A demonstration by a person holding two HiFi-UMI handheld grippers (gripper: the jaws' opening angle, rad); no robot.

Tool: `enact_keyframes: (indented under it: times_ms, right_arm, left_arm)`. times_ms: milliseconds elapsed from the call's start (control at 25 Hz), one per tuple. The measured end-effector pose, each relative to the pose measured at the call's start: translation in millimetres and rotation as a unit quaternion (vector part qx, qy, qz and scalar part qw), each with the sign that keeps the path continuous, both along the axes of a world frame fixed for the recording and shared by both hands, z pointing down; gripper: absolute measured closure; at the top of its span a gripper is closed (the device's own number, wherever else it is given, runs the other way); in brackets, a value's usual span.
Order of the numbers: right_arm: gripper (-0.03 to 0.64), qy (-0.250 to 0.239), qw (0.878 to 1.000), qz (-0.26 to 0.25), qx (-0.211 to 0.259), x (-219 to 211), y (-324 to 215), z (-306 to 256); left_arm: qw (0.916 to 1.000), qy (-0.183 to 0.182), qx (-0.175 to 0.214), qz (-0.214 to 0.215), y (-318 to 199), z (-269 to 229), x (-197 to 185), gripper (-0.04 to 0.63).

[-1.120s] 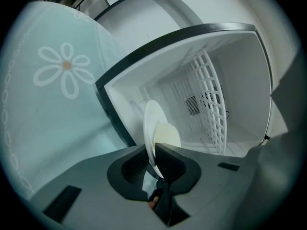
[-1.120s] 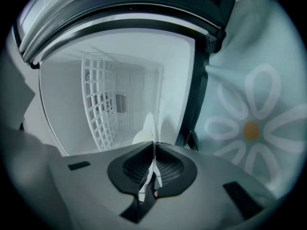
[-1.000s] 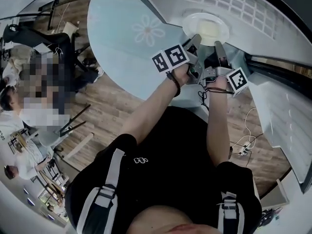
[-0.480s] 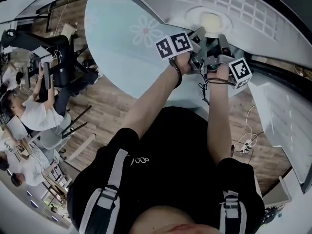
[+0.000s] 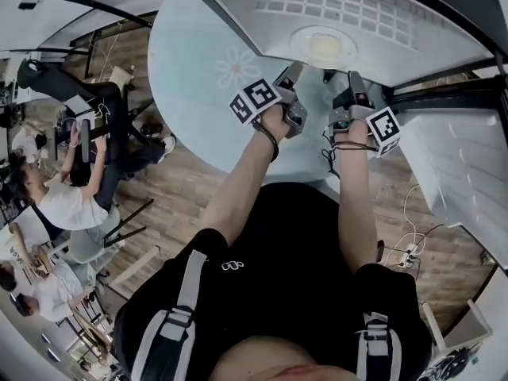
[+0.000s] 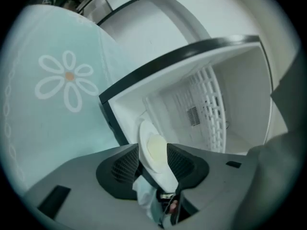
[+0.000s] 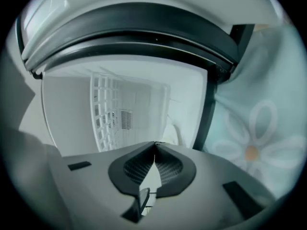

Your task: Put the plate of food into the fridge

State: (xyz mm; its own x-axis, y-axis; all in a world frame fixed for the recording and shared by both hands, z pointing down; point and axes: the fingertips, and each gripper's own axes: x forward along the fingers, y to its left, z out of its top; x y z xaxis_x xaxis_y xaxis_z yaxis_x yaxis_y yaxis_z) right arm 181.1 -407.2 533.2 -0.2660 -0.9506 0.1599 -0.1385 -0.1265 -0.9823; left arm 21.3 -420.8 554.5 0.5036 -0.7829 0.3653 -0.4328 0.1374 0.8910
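The white plate of pale food lies flat on the floor of the open fridge compartment. My left gripper is just outside the opening, a little short of the plate. Its jaws are opening and stand wide apart. In the left gripper view the plate shows through the gap, beyond the left gripper, and the pads do not press on it. My right gripper is beside it at the fridge's front edge. The right gripper has its tips together with nothing between them.
The fridge's pale blue door with a daisy print stands open at the left. A white slotted panel lines the fridge's back wall. People sit at chairs on the wood floor at far left. A cable lies at the right.
The left gripper's jaws have spread and let go of the plate. Both grippers have drawn back toward me, and the plate stays inside the fridge.
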Motion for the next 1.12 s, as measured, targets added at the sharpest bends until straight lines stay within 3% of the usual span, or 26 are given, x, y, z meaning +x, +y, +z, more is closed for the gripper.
enact_keyframes:
  times_ms: [80,160,400,520,600,720,880,1000,1120]
  right_arm:
    - [0.617,-0.011,1.000,-0.008,0.022,2.9,12.9,-11.9]
    - [0.617,-0.012,0.999,-0.019,0.036,6.8,25.1,-22.0]
    - [0.617,0.011,0.994,-0.052,0.099,-4.2,43.0,-61.0]
    - [0.617,0.043,0.985,-0.078,0.147,-11.4,41.9,-91.3]
    - [0.617,0.090,0.975,-0.099,0.178,-7.8,38.6,-113.7]
    - [0.617,0.182,0.944,-0.152,0.228,-18.1,37.2,-150.2]
    - [0.618,0.279,0.873,-0.244,0.317,-56.1,42.9,-199.2]
    - [0.617,0.325,0.839,-0.271,0.342,-66.4,44.6,-218.8]
    - [0.617,0.364,0.809,-0.313,0.340,-75.1,46.6,-222.1]
  left_arm:
    - [0.9979,0.052,0.023,-0.031,16.2,-18.5,6.7,0.422]
    - [0.9952,0.076,0.037,-0.048,33.0,-32.9,16.5,0.469]
    - [0.9935,0.073,0.080,-0.037,50.4,-68.4,16.5,0.594]
    - [0.9929,0.060,0.102,-0.014,55.8,-84.8,23.2,0.595]
    - [0.9927,0.034,0.115,0.016,60.1,-91.7,38.3,0.595]
    - [0.9895,-0.007,0.140,0.037,57.6,-109.6,38.0,0.595]
    - [0.9767,-0.055,0.207,0.018,33.1,-168.0,9.8,0.595]
    - [0.9507,-0.139,0.275,0.037,28.6,-215.6,5.7,0.595]
    - [0.9077,-0.231,0.341,0.080,25.1,-257.5,16.2,0.595]
